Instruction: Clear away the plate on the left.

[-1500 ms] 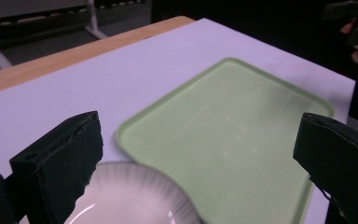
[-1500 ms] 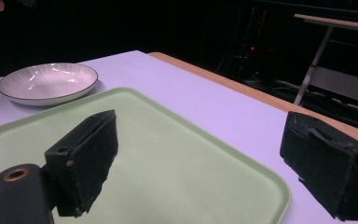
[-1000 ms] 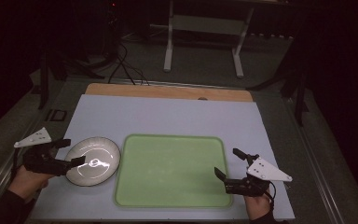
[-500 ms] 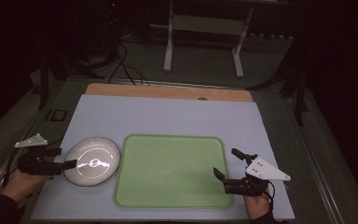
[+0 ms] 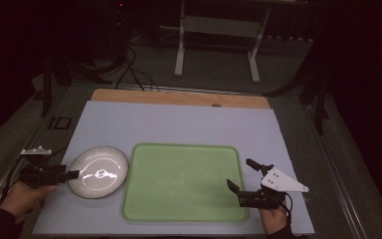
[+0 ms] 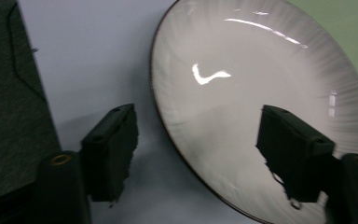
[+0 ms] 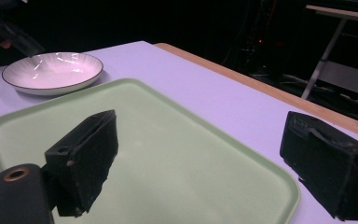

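A white ribbed plate [image 5: 98, 171] with a dark rim lies on the pale table, just left of a green tray [image 5: 184, 181]. My left gripper [image 5: 73, 175] sits low at the plate's left edge. In the left gripper view the rim runs between its jaws [image 6: 196, 121], one over the table, one over the plate [image 6: 261, 60]. The jaws have just been closing, and gaps still show beside both pads. My right gripper [image 5: 239, 173] hovers open over the tray's right edge, with nothing between its fingers [image 7: 198, 126]. That view also shows the plate [image 7: 53, 70] beyond the tray [image 7: 177, 158].
The pale mat [image 5: 179, 127] ends at a wooden strip [image 5: 179, 97] at the far edge. Dark floor, cables and a metal stand [image 5: 219, 30] lie beyond. A grey floor strip [image 6: 9, 93] borders the mat on the left.
My left gripper has dropped lower and drawn back to the plate's left rim, with its jaws closer together. The right gripper, plate and tray have stayed put.
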### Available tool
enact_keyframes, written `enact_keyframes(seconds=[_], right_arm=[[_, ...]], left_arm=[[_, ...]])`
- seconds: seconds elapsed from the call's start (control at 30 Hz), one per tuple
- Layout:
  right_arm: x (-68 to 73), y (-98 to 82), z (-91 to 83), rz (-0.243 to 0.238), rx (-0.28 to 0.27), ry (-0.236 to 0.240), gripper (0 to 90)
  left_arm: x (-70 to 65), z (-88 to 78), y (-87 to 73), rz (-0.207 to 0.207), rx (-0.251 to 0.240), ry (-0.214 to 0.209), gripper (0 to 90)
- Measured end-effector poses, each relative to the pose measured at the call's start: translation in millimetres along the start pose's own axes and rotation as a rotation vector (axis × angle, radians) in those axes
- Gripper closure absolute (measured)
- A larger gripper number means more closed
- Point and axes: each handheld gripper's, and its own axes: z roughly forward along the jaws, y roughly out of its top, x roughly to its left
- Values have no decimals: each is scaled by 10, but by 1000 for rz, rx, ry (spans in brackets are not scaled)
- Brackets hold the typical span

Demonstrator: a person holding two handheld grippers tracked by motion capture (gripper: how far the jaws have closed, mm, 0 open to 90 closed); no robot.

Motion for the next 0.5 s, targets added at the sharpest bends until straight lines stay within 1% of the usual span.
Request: enact_keyframes(seconds=[0.03,0.07,0.1,0.13,0.17,0.2,0.23,0.3,0.33,0.37,0.4,0.43,0.47,0.5], right_arm=[[0,0,0,0,0,0,110],[-1,0,-1,0,0,0,110],[-2,-1,-2,2,0,0,110],[-4,-3,-4,5,0,-1,111],[-4,-3,-4,5,0,-1,111],[-5,-3,-4,5,1,-2,110],[-5,-3,-4,5,1,-2,110],[-3,-3,-4,3,2,0,110],[-3,-3,-4,3,2,0,110],[-5,-4,-3,4,2,0,111],[-5,-4,-3,4,2,0,111],[-8,-5,-4,5,4,0,111],[-8,-5,-4,5,4,0,111],[-8,-5,-3,4,4,-1,110]], left_arm=[[0,0,0,0,0,0,315],[11,10,6,-11,1,7,315],[17,17,10,-16,4,6,338],[23,26,17,-24,12,16,351],[32,34,23,-34,18,9,351],[40,41,28,-40,26,6,386],[43,47,33,-49,29,20,386],[62,58,42,-65,42,5,474],[66,64,43,-73,46,6,474],[75,70,44,-76,54,1,513],[84,76,43,-87,57,-5,513],[115,89,38,-111,63,-22,567],[115,89,38,-111,63,-22,577],[129,94,34,-119,62,-33,577]])
